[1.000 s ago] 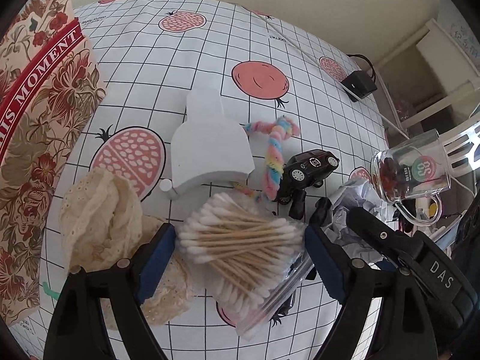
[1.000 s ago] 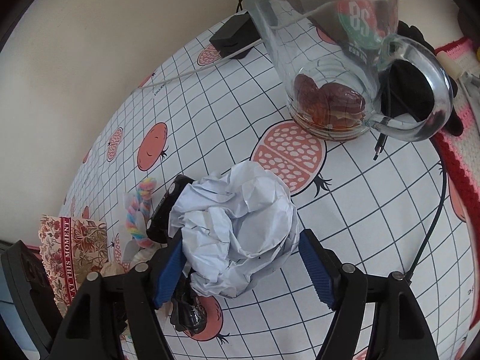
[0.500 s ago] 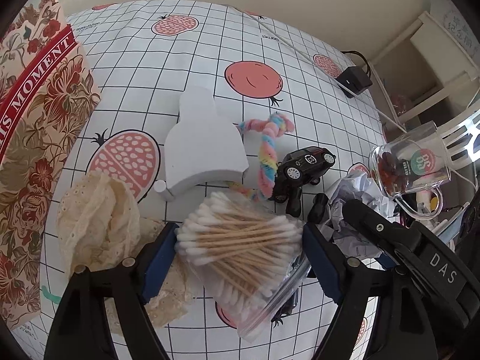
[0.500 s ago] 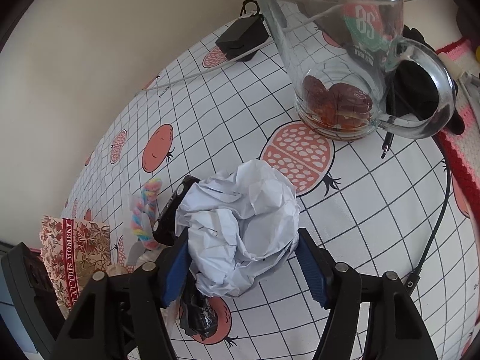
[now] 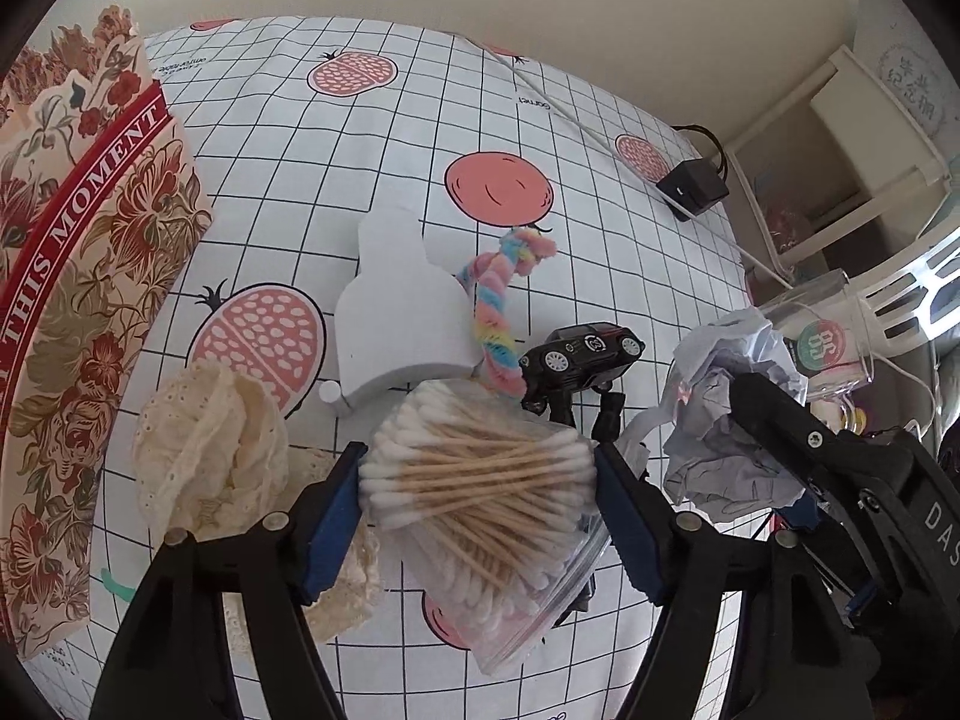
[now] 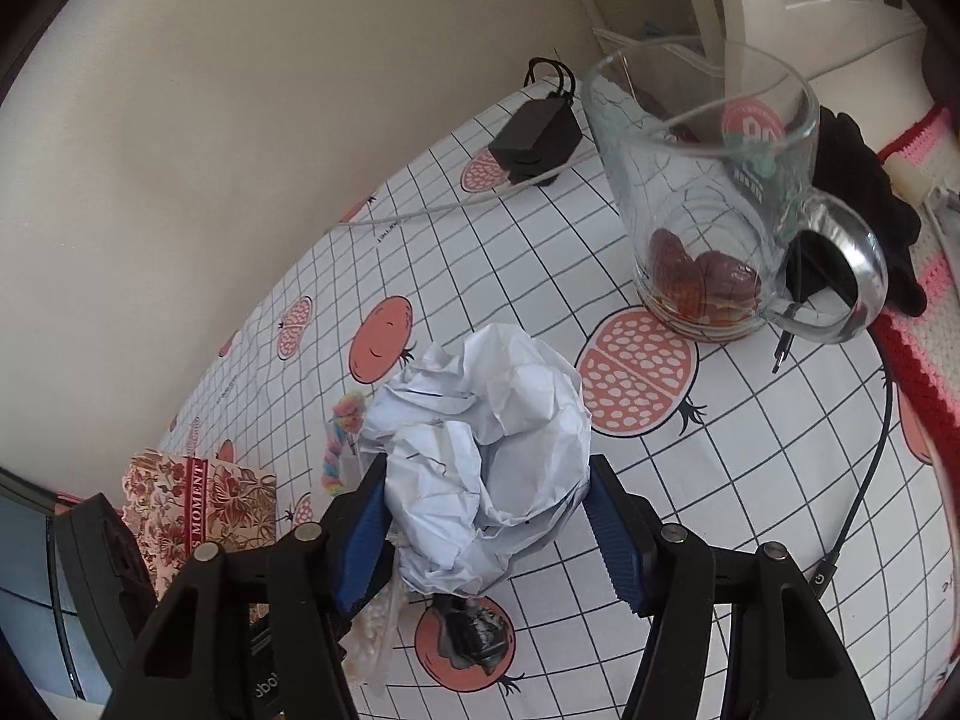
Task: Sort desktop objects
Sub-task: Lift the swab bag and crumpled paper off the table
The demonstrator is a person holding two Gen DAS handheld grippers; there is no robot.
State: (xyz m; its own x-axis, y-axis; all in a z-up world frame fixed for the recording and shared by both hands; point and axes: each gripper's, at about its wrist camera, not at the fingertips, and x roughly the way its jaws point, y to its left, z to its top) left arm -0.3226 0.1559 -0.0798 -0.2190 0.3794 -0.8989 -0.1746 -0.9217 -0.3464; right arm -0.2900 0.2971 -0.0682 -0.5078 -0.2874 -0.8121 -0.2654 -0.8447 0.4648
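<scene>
My left gripper [image 5: 478,486] is shut on a clear bag of cotton swabs [image 5: 480,492] and holds it above the checked tablecloth. My right gripper [image 6: 487,510] is shut on a crumpled ball of white paper [image 6: 486,456] and holds it off the table; the ball also shows in the left wrist view [image 5: 726,414]. On the cloth lie a white foam block [image 5: 402,318], a rainbow twisted rope [image 5: 498,312], a black toy car [image 5: 582,354] and a cream lace cloth [image 5: 210,444].
A floral box [image 5: 78,276] stands at the left. A glass mug [image 6: 714,192] with dark fruit inside stands at the right. A black power adapter [image 6: 534,138] with a white cable lies at the far edge. A black cable [image 6: 858,498] runs along the right side.
Both grippers have risen, lifting the swab bag and the paper ball higher off the table. The right gripper's fingers have closed tighter on the paper.
</scene>
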